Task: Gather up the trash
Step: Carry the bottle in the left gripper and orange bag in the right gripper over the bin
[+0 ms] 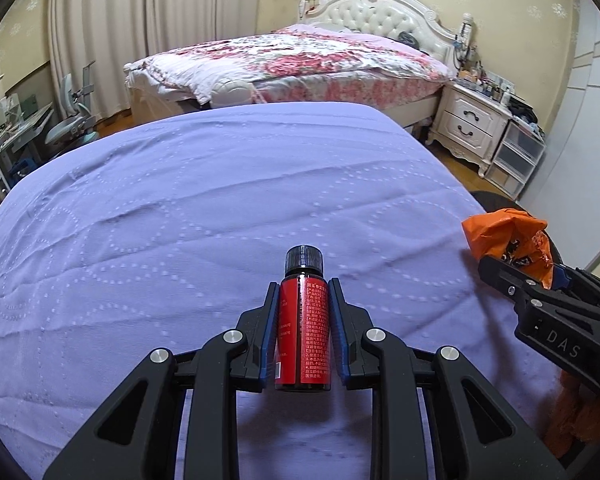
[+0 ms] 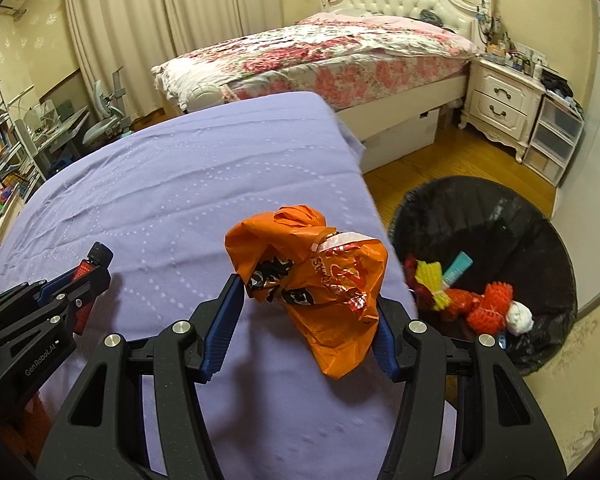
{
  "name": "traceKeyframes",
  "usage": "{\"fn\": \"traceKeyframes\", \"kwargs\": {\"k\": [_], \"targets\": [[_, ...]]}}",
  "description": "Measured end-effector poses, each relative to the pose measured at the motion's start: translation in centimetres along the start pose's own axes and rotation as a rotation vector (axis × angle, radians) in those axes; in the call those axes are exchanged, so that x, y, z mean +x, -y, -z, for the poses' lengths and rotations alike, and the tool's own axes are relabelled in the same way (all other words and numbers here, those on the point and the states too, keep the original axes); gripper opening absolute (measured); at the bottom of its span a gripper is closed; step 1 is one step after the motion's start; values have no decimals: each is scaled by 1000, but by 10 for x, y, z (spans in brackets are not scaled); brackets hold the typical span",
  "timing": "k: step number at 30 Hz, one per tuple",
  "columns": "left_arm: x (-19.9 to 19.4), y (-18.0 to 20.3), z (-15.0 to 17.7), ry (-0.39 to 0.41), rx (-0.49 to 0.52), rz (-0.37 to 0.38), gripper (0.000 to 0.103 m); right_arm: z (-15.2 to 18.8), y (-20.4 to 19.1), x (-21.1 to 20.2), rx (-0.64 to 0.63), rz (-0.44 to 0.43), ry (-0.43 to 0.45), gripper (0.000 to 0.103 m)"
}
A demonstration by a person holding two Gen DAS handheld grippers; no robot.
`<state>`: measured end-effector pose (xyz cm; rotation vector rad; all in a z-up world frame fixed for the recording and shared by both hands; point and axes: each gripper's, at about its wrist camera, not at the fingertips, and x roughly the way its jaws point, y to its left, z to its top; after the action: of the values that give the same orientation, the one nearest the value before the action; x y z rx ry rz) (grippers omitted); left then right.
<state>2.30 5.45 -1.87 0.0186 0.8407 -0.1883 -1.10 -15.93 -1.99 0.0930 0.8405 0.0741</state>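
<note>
My left gripper (image 1: 303, 294) is shut on a small dark bottle (image 1: 304, 328) with a red label and a black cap, held upright above the lavender cloth (image 1: 180, 220). The same bottle (image 2: 90, 266) shows at the left of the right wrist view, in the left gripper (image 2: 84, 280). My right gripper (image 2: 312, 284) is shut on a crumpled orange plastic bag (image 2: 320, 280), which bulges out above and below the blue pads. In the left wrist view that bag (image 1: 508, 236) and the right gripper (image 1: 500, 272) sit at the right edge. A black-lined trash bin (image 2: 480, 208) stands on the floor to the right.
The bin holds red and yellow net wraps, a teal tube and a white wad (image 2: 520, 318). Beyond the cloth stands a bed with a floral quilt (image 2: 320, 52), a white nightstand (image 2: 500, 100) and plastic drawers (image 2: 556, 140). A desk, a chair and bookshelves (image 2: 4, 148) crowd the left.
</note>
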Motion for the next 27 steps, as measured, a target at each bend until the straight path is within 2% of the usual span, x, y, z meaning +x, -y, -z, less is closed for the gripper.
{"fn": "traceKeyframes", "kwargs": {"k": [18, 27], "targets": [[5, 104, -12, 33, 154, 109, 25, 19, 94, -31, 137, 159, 69, 57], [16, 147, -27, 50, 211, 155, 25, 18, 126, -36, 189, 218, 94, 57]]}}
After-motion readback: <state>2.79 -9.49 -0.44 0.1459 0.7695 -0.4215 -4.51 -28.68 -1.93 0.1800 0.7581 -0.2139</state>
